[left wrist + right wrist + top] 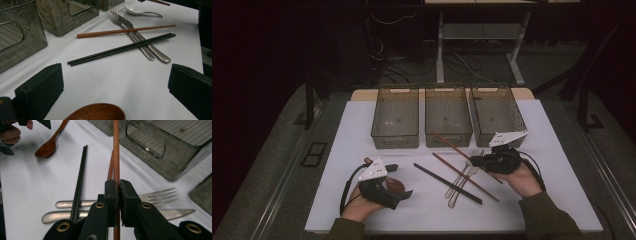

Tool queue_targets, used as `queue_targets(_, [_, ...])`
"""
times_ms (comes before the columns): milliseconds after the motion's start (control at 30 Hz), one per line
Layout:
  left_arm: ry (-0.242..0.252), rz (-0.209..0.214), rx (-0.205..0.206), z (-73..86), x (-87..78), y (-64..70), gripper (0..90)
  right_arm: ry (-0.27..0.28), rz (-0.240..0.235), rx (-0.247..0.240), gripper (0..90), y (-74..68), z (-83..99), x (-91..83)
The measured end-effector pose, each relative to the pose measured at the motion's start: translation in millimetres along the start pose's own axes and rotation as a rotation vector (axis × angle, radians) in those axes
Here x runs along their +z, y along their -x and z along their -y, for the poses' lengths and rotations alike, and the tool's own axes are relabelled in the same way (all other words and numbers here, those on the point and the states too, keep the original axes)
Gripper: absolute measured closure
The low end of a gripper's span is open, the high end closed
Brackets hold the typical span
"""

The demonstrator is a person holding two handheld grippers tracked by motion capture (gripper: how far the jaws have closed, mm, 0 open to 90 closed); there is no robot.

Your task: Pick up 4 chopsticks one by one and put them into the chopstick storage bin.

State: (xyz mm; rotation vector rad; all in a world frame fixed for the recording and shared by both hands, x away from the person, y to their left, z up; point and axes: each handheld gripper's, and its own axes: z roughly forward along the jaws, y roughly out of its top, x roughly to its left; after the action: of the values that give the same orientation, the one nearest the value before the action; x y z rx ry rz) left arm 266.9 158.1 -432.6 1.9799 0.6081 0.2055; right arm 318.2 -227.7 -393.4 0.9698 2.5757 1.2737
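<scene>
Your right gripper (117, 195) is clamped on a brown chopstick (116, 150), which runs straight ahead between the jaws and sticks out behind them too. Its twin (110, 167) lies on the table just left of the held one, partly under it. Lift cleanly before swinging toward the bins (160, 147) ahead on the right (the fork (160, 196) and knife (175, 213) lie right under your jaws, so don't drag). Keep the stick level so it won't pivot in the grip. Your left gripper (115, 87) has its jaws wide apart, empty, with the wooden spoon (97, 113) between them, close in.
</scene>
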Motion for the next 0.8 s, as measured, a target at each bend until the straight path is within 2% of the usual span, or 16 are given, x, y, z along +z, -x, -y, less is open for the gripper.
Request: queue_targets(800, [0.003, 0.008, 0.003, 0.0, 0.1, -1.4, 0.0, 0.026, 0.001, 0.0, 84.4, -1.2, -35.2, 17.2])
